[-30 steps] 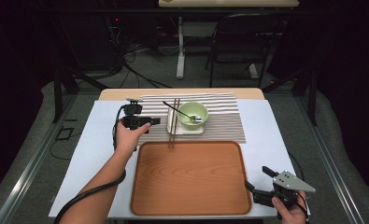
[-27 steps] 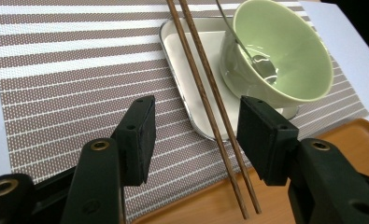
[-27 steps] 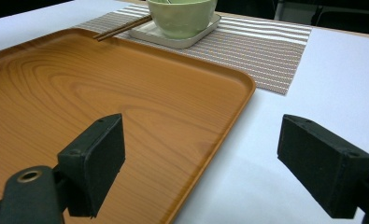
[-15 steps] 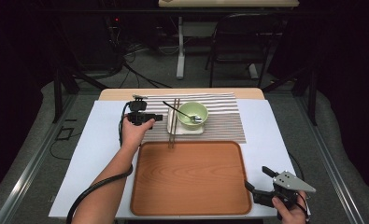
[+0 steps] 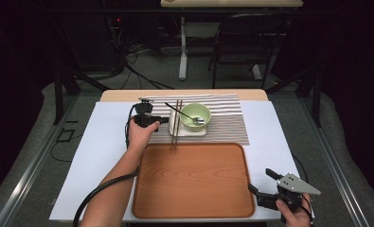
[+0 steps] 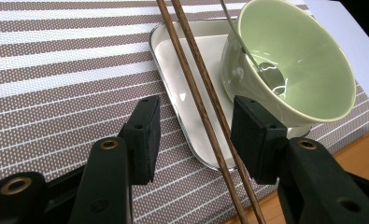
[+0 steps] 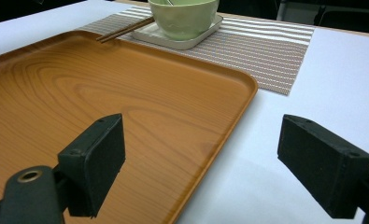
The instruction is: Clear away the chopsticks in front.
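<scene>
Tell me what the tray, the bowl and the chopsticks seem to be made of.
Tray: wood or wood-look laminate, with curved grain and a satin sheen. Bowl: pale green glazed ceramic, by its glossy highlights, though melamine is possible. Chopsticks: dark brown wood, matte with a fine grain.

The person's left forearm (image 5: 116, 182) reaches in from the bottom edge and stretches forward and slightly right, its hand (image 5: 139, 135) wrapped around the left hand-held gripper (image 5: 164, 120), which points to the right. Its jaws stand apart with a clear gap between them. The right hand (image 5: 293, 213) sits low at the near right corner, holding the right hand-held gripper (image 5: 260, 182) angled toward the left, jaws spread wide.
</scene>
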`<state>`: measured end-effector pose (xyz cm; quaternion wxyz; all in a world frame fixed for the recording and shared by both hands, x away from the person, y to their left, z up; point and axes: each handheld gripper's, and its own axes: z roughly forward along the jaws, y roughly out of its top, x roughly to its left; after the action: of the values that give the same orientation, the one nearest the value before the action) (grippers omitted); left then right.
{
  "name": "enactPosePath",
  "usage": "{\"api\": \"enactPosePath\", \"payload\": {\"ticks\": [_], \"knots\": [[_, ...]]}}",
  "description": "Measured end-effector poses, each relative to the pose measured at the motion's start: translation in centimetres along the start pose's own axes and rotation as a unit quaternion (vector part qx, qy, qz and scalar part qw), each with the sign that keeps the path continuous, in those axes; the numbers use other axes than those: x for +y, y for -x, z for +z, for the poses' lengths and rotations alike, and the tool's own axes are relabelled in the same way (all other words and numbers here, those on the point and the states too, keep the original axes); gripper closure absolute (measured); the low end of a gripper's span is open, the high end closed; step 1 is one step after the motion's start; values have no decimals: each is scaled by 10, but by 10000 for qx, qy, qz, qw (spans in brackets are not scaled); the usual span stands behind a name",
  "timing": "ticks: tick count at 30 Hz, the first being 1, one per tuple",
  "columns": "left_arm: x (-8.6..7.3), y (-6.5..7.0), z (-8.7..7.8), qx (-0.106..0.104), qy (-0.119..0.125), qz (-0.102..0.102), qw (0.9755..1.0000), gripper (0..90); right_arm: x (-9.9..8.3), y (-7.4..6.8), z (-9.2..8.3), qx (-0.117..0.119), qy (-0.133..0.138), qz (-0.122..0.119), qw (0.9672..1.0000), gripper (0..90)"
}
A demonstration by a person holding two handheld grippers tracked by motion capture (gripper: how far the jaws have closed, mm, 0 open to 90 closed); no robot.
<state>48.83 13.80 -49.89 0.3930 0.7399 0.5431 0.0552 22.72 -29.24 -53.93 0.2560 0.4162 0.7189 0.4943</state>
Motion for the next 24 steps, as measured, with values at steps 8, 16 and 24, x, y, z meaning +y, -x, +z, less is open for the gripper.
{"api": "enactPosePath", "payload": {"ticks": [8,16,24], "knots": [[1,2,5,86,58,-67,9999,516,0,0,0,-3,1,17,10000,147],[3,5,13,-46,84,-186,9998,534,0,1,0,-10,6,17,10000,147],[2,10,21,-10,-25,-2,10000,550,0,1,0,8,22,18,10000,147]]}}
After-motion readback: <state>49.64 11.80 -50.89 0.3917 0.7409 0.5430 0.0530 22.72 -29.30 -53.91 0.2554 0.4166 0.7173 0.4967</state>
